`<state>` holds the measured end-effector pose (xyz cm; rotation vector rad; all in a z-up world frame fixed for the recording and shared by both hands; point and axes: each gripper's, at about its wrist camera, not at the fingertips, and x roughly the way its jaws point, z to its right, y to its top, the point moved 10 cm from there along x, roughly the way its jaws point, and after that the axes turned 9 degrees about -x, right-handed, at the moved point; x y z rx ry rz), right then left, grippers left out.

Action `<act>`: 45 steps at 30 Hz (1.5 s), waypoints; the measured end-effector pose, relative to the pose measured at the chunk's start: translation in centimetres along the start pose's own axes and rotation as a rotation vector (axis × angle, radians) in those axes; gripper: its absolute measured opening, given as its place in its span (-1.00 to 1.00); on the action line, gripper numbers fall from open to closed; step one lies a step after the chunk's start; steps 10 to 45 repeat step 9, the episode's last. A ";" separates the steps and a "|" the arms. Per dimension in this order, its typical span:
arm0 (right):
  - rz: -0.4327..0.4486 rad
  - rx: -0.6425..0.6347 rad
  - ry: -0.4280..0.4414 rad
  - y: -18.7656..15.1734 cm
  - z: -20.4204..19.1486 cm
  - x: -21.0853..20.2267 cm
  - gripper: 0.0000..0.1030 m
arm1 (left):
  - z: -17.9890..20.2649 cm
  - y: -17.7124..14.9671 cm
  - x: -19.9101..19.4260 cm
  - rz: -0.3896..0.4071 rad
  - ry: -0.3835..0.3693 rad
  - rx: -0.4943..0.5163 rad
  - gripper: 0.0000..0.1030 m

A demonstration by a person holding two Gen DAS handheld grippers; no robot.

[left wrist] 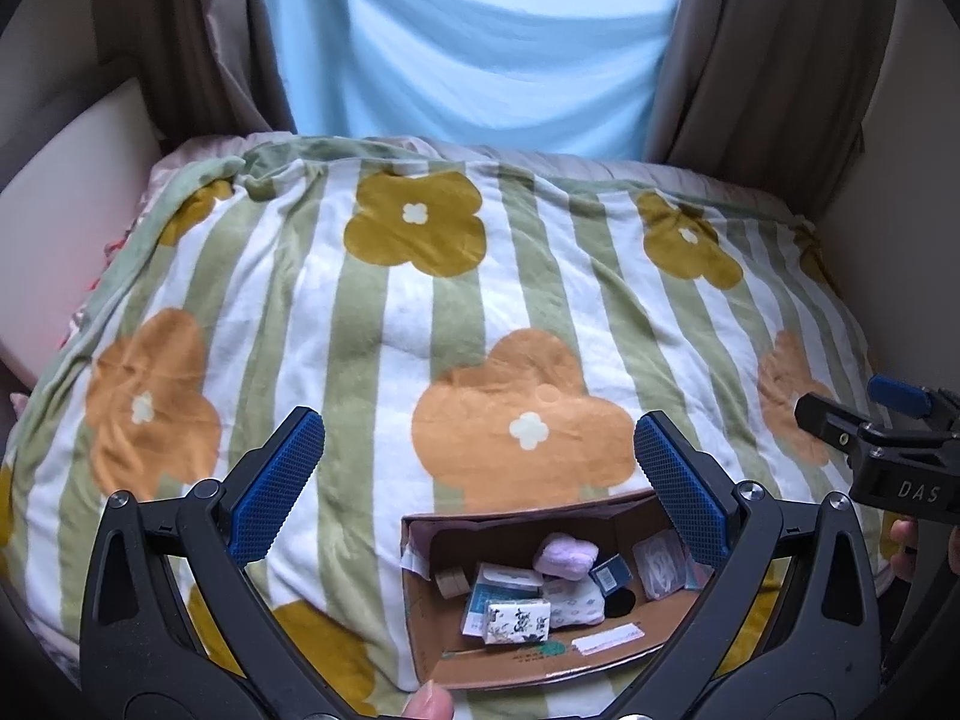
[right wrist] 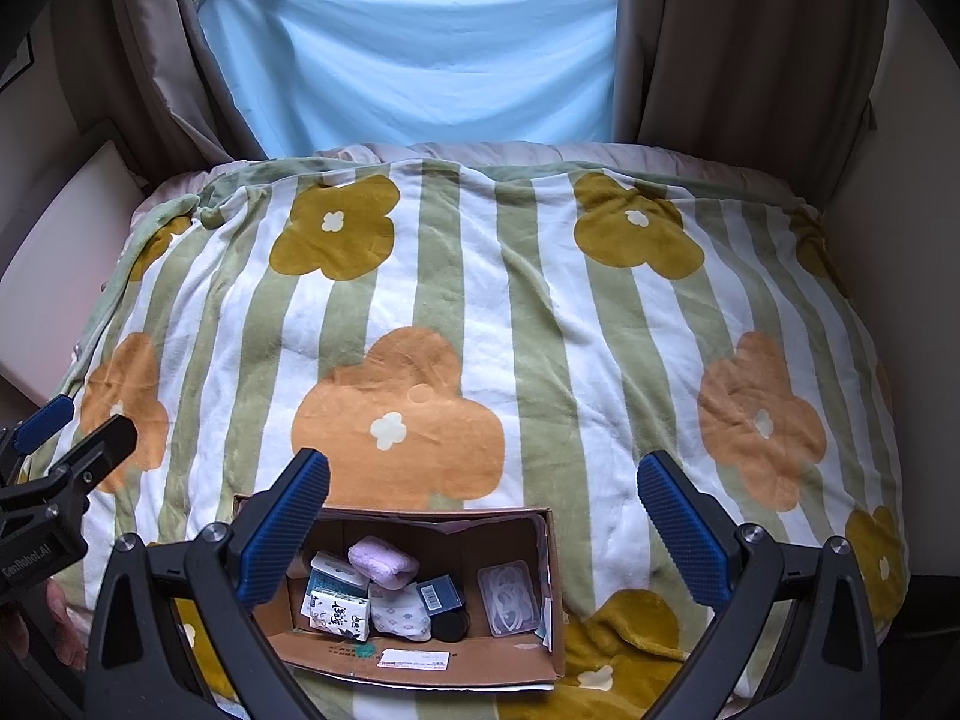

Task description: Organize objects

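A bed fills the room's near half, spread with a striped flower blanket [right wrist: 480,312]. At its near edge sits an open cardboard box [right wrist: 420,663]. Inside lie a lilac cloth roll [right wrist: 384,561], a patterned tissue pack [right wrist: 339,615], a white printed pouch [right wrist: 399,618], a small dark blue box [right wrist: 438,594], a black round thing [right wrist: 450,627] and a clear plastic case [right wrist: 509,597].

Both claws hang above the box, fingers spread wide, holding nothing: the left claw [left wrist: 480,489] over the box's left part, the right claw [right wrist: 483,531] over its right part.

All the small things lie together in the box and the blanket around it is bare, which fits either a packed box or one waiting to be emptied and sorted. Any grasp here should come straight down, take one item across its narrow side, and stay clear of the cardboard walls.

Beyond the bed, a pale blue sheet [right wrist: 408,54] hangs between brown curtains [right wrist: 750,42].
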<state>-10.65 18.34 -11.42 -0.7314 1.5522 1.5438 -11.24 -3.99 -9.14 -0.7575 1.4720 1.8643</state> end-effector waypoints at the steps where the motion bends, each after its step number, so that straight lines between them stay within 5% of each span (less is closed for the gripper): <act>1: 0.000 -0.001 -0.001 -0.1 0.0 0.0 0.98 | 0.1 0.1 -0.1 0.005 -0.001 -0.003 0.99; 45: -0.004 -0.011 0.007 0.5 -0.5 -0.1 0.98 | 0.3 -0.3 -0.1 0.015 0.034 0.030 1.00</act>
